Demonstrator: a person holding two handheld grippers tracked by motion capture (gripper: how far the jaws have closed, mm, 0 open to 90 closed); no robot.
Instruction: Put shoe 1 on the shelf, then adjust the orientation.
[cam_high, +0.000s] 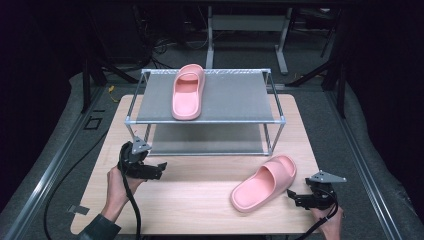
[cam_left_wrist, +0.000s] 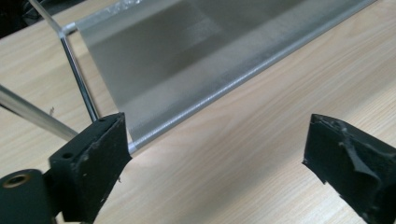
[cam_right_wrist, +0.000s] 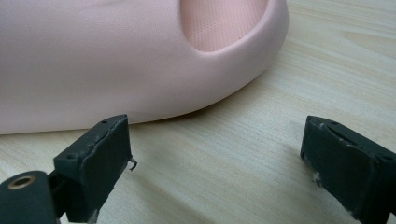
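Note:
One pink slipper (cam_high: 188, 91) lies on the top shelf of a two-tier metal shoe rack (cam_high: 205, 120). A second pink slipper (cam_high: 265, 182) lies on the wooden table in front of the rack, to the right. My left gripper (cam_high: 159, 169) is at the table's left, in front of the rack's lower shelf (cam_left_wrist: 187, 60), open (cam_left_wrist: 215, 149) with nothing between its jaws. My right gripper (cam_high: 295, 198) sits low at the table's right front, just right of the second slipper (cam_right_wrist: 130, 56). Its jaws stand open (cam_right_wrist: 217, 149), empty, a little short of the slipper's side.
The wooden table (cam_high: 200, 200) has free room in the middle front. The rack's thin metal posts (cam_left_wrist: 81, 84) stand close ahead of the left gripper. Black cables (cam_high: 65, 175) trail over the left edge. Dark floor and frame legs surround the table.

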